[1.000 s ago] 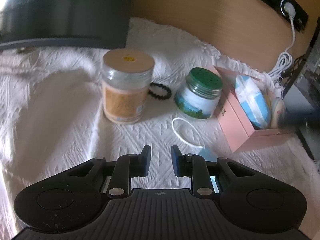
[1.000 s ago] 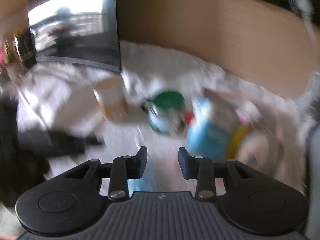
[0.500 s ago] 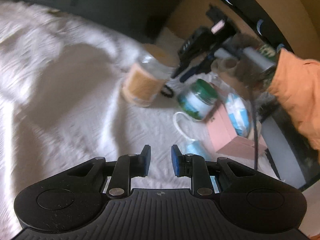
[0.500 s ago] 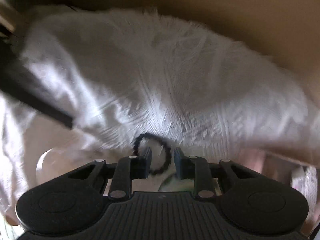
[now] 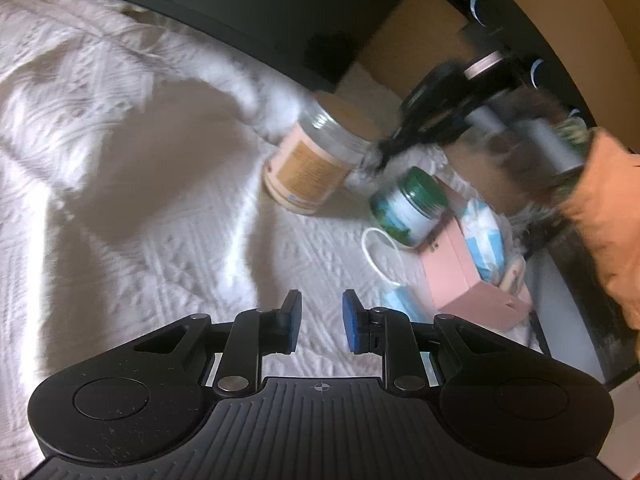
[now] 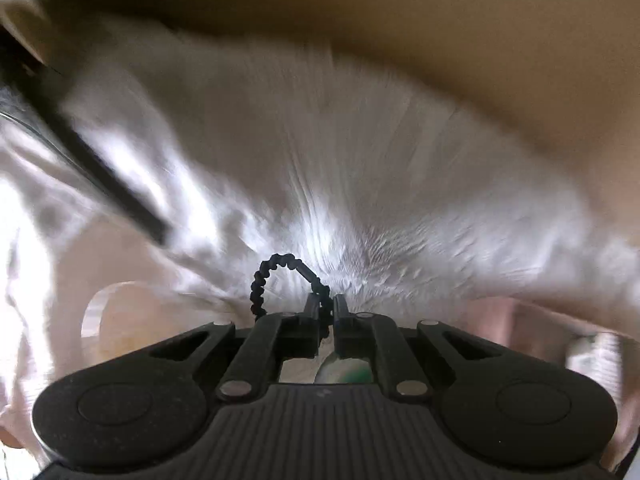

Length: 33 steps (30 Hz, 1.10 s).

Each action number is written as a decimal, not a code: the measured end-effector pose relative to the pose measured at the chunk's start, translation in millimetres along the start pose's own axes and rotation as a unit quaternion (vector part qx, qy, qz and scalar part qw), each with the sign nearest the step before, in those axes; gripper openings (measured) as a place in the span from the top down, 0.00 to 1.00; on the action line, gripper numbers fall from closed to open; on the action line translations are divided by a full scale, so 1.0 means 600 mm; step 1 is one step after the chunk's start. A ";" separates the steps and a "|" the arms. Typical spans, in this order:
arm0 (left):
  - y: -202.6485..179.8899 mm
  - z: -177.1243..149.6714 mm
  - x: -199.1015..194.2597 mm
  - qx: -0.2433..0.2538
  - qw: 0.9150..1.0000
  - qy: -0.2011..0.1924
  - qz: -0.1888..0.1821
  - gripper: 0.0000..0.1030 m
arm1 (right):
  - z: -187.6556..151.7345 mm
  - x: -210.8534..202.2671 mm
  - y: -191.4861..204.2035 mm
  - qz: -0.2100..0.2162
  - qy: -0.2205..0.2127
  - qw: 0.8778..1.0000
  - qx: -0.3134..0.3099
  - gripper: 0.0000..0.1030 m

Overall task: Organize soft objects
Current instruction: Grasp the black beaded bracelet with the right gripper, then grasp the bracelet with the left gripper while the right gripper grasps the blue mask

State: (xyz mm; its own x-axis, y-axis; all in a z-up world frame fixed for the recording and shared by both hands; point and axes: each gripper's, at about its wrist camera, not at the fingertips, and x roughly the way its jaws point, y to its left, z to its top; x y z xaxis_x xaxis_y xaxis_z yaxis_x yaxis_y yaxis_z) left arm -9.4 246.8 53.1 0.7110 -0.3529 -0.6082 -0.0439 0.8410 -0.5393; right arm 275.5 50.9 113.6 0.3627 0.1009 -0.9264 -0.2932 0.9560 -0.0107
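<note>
The right gripper (image 6: 327, 312) points down at a bumpy white woven cloth (image 6: 360, 184), and its two black fingers have just been closing; now they pinch a black bead bracelet (image 6: 276, 270) between them. The bracelet is a ring of small round beads. One side of it is caught in the fingers and the rest curves up and to the left in a loop over the cloth. The cloth looks soft and puffy here, but most of it is blurred. In the left wrist view the right gripper (image 5: 384, 152) shows up as a dark smear, held by a hand in an orange sleeve (image 5: 608, 216), with its tip low between two jars. The left gripper (image 5: 318, 322) hangs over the same white cloth (image 5: 160, 240). Its fingers have blue pads (image 5: 352, 328) and stand a little apart with nothing between them. The cloth has raised zigzag lines and soft folds. On it stands a clear round jar with a tan lid and an orange label (image 5: 316, 164). Just beside it is a smaller round jar with a green lid (image 5: 408, 204). Next to that is a pink box (image 5: 460, 276) with a soft blue and white pack (image 5: 484, 240) inside. A light blue face mask with a thin white loop (image 5: 376, 256) lies flat on the cloth in front of the green-lidded jar, near the pink box.
</note>
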 end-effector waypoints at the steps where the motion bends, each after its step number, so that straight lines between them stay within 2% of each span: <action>1: -0.005 0.000 0.002 0.004 1.000 0.004 -0.002 0.76 | -0.015 -0.039 0.001 0.003 -0.023 1.000 -0.004 0.94; 4: -0.021 0.002 0.010 0.007 1.000 0.020 0.007 0.76 | -0.068 -0.131 0.001 0.027 -0.068 0.997 -0.016 0.94; 7: -0.027 0.002 0.015 0.011 0.999 0.037 0.034 0.76 | -0.140 -0.170 0.013 0.062 -0.071 0.995 -0.020 0.94; 11: -0.038 -0.003 0.014 0.048 0.995 0.049 0.076 0.76 | -0.259 -0.116 0.050 0.047 -0.039 0.997 -0.039 0.94; 14: -0.042 -0.008 0.012 0.058 0.993 0.060 0.087 0.76 | -0.322 -0.055 0.057 0.075 0.004 0.997 -0.014 0.94; 16: -0.045 -0.010 0.010 0.061 0.992 0.063 0.090 0.76 | -0.349 -0.027 0.060 0.090 0.017 0.996 0.002 0.94; 19: -0.053 -0.015 0.011 0.067 0.991 0.067 0.096 0.76 | -0.373 -0.017 0.060 0.109 0.010 0.994 0.016 0.91; 21: -0.058 -0.018 0.012 0.070 0.990 0.071 0.096 0.76 | -0.382 -0.024 0.047 0.124 0.006 0.992 0.028 0.82; 22: -0.061 -0.020 0.013 0.071 0.990 0.073 0.096 0.76 | -0.385 -0.029 0.039 0.125 -0.005 0.992 0.030 0.73; 23: -0.063 -0.022 0.014 0.071 0.990 0.076 0.096 0.76 | -0.390 -0.037 0.036 0.120 -0.021 0.992 0.029 0.63; 24: -0.067 -0.025 0.014 0.072 0.990 0.077 0.097 0.76 | -0.401 -0.049 0.030 0.104 -0.044 0.993 0.022 0.59; 26: -0.072 -0.029 0.014 0.072 0.990 0.077 0.092 0.76 | -0.420 -0.067 0.019 0.054 -0.091 0.994 0.000 0.43; 27: -0.075 -0.030 0.014 0.072 0.991 0.077 0.088 0.76 | -0.435 -0.076 0.012 0.021 -0.118 0.993 -0.010 0.40; 29: -0.082 -0.032 0.018 0.071 0.992 0.078 0.075 0.76 | -0.463 -0.086 -0.006 -0.018 -0.153 0.988 -0.018 0.36; 33: -0.106 -0.038 0.049 0.075 0.990 0.097 0.072 0.76 | -0.507 -0.081 -0.037 -0.046 -0.177 0.983 -0.017 0.34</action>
State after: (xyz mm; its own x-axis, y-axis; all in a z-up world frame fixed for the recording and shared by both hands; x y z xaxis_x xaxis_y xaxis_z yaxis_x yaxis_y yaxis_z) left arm -1.7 173.6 55.9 0.5561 -0.2844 -0.7810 -0.0200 0.9348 -0.3547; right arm -4.7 -58.9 44.5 0.6717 0.1100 -0.7326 -0.2716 0.9566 -0.1054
